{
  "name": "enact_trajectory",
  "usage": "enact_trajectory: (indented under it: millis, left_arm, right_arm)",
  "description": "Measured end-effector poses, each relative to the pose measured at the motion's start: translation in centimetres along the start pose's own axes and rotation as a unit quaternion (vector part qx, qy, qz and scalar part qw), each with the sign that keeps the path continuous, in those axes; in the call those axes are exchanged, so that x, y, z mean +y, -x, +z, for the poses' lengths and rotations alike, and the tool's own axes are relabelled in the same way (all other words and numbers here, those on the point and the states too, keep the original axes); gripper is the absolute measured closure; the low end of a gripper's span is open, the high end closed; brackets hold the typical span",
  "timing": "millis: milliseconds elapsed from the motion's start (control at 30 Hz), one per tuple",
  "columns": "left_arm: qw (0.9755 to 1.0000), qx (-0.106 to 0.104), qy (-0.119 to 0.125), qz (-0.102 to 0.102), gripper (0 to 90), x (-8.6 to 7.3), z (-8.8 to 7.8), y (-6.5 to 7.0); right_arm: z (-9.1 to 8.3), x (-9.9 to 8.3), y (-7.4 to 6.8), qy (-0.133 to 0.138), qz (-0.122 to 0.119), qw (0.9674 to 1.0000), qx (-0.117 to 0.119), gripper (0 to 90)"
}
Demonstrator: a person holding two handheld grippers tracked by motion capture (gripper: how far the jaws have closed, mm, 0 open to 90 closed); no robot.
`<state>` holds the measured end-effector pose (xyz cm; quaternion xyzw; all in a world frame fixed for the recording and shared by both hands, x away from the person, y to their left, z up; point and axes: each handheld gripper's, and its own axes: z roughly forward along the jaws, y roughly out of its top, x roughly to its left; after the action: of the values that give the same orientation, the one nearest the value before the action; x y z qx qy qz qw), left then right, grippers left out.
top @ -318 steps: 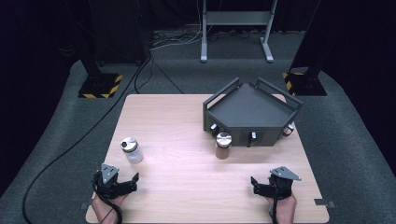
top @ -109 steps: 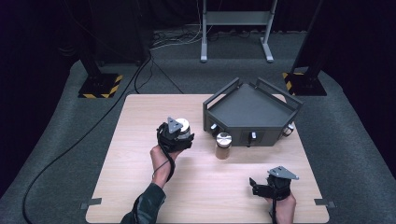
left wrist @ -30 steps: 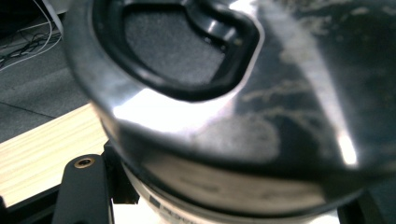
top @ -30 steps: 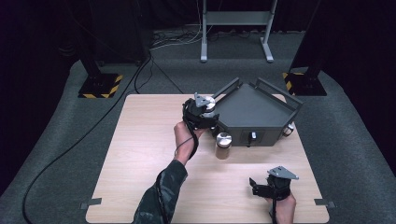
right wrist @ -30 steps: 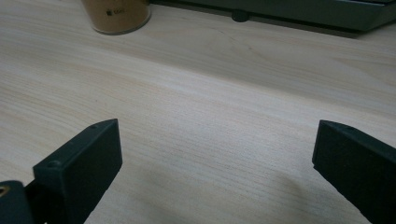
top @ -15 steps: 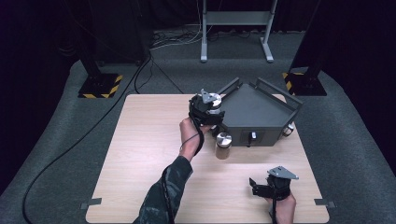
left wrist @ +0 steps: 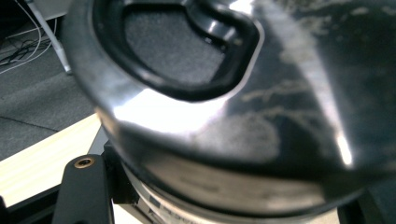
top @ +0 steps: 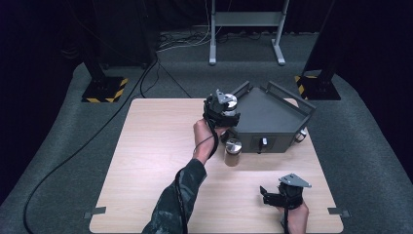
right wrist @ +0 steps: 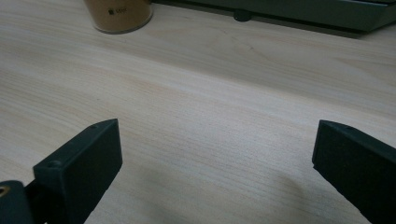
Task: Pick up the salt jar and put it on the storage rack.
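Note:
A clear jar with a shiny silver lid hangs over the left corner of the dark grey tray. My left gripper is shut on it. In the left gripper view the lid and its black flip cap loom close, with one black finger showing beside the jar. My right gripper rests near the table's front right, open with only bare wood between its jaws.
A jar of brown powder stands on the table just in front of the tray's front wall. Another small jar sits at the tray's right corner. Black stands and cables lie on the floor beyond the table.
My left gripper lifted the silver-lidded jar from the table's left side and has carried it rightward, up to the tray's left corner. The right gripper has stayed put.

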<state>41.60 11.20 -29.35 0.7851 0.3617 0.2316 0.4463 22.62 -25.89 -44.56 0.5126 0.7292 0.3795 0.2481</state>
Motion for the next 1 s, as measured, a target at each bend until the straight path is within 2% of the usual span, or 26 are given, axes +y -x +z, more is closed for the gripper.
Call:
enact_trajectory:
  millis: [1000]
  left_arm:
    - [0.9998, -0.005, -0.016, 0.010, 31.6, 1.4, 2.8, 1.6]
  right_arm:
    - [-0.1, -0.1, 0.0, 0.003, -0.003, 1.0000, 0.002, 0.8]
